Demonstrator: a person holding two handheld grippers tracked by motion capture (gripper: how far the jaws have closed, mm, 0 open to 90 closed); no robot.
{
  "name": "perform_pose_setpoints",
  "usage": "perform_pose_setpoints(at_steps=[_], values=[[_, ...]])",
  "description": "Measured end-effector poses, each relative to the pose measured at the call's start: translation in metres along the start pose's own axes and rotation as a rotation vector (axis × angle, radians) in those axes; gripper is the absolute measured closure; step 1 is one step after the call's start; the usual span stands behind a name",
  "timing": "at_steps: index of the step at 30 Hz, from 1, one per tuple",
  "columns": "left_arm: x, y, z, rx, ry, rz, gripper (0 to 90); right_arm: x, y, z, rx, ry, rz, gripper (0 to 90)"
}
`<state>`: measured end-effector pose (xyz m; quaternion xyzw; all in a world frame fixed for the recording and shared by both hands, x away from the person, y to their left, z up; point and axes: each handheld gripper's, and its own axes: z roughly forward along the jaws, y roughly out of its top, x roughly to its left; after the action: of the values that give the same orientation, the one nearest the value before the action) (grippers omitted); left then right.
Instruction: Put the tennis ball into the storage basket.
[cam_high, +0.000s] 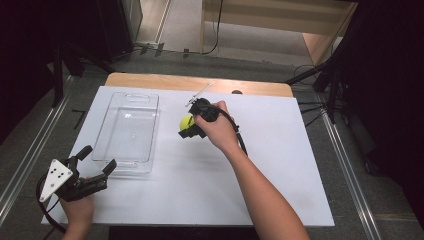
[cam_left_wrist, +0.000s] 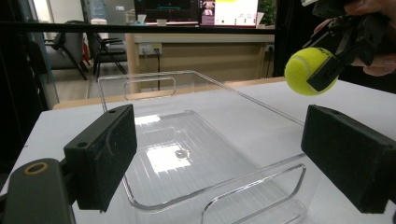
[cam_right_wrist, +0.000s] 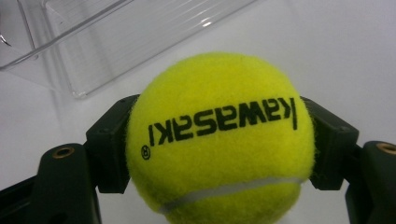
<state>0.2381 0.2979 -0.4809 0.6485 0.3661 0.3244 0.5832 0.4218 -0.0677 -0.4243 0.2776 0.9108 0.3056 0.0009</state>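
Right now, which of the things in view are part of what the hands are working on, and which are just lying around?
In use:
- tennis ball, clamped in the right gripper above the table
- clear plastic bin, empty, beside the ball
- left gripper, open, at the bin's near end

Just there:
- white table
- metal rod at the table's far edge
- office desks and chairs beyond

Tennis ball (cam_right_wrist: 219, 135): yellow-green felt, black "kawasaki" lettering reading upside down, one white seam. Right gripper (cam_right_wrist: 219, 140) and left gripper (cam_left_wrist: 224, 158): black jaws. Left gripper carries a grey plate with black dots. Tray (cam_high: 127, 131): clear, colourless. Table (cam_high: 280, 165): white top, tan wooden far edge.
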Motion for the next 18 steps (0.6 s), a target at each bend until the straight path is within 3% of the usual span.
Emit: perform_pose_setpoints(at_steps=[18], values=[[0.000,0.000,0.000,0.000,0.000,-0.002,11.1,0.012,0.013,-0.001,-0.009,0.012,-0.027,23.3]])
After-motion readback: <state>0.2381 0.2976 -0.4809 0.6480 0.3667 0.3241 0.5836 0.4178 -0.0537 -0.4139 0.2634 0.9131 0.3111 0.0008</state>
